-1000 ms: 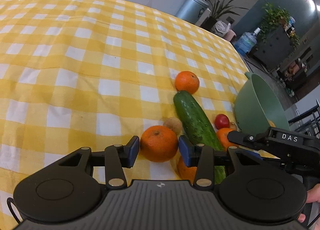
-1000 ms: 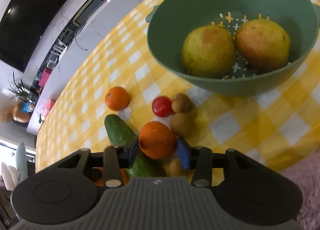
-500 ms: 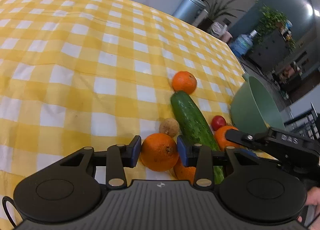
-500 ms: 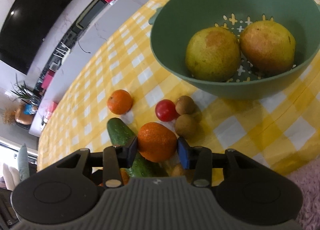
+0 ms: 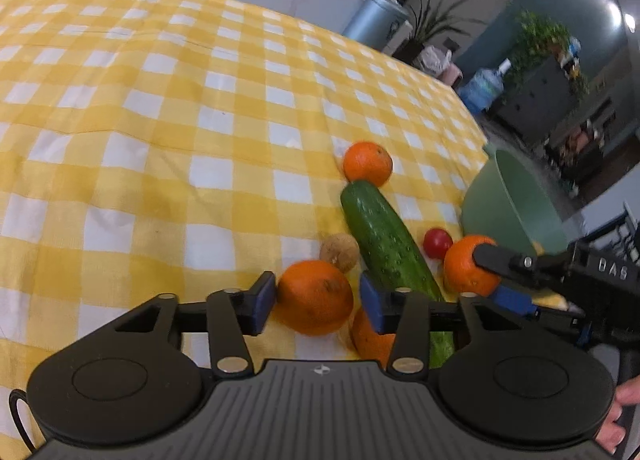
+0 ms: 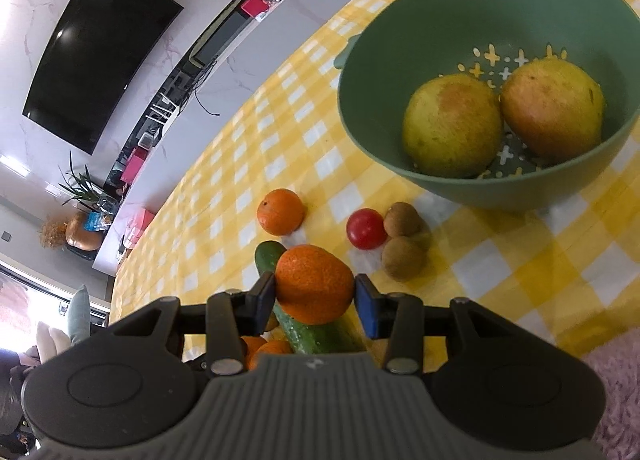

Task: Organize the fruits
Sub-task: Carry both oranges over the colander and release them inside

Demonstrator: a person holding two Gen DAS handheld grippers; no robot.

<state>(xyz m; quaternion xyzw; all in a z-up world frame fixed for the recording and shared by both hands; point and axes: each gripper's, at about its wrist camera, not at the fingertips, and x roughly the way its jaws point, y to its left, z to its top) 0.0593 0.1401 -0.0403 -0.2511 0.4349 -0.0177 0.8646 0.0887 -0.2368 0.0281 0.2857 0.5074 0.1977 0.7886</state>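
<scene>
Since the earlier frame the left tongs (image 5: 318,302) have been spread around a table orange (image 5: 315,297). Only the right view shows two pears (image 6: 452,125) in the colander (image 6: 400,12); another orange (image 6: 314,284) is pinched by the right tongs (image 6: 316,300).

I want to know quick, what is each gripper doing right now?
Left gripper: open, jaws just widened around an orange on the tablecloth.
Right gripper: shut on another orange.
</scene>
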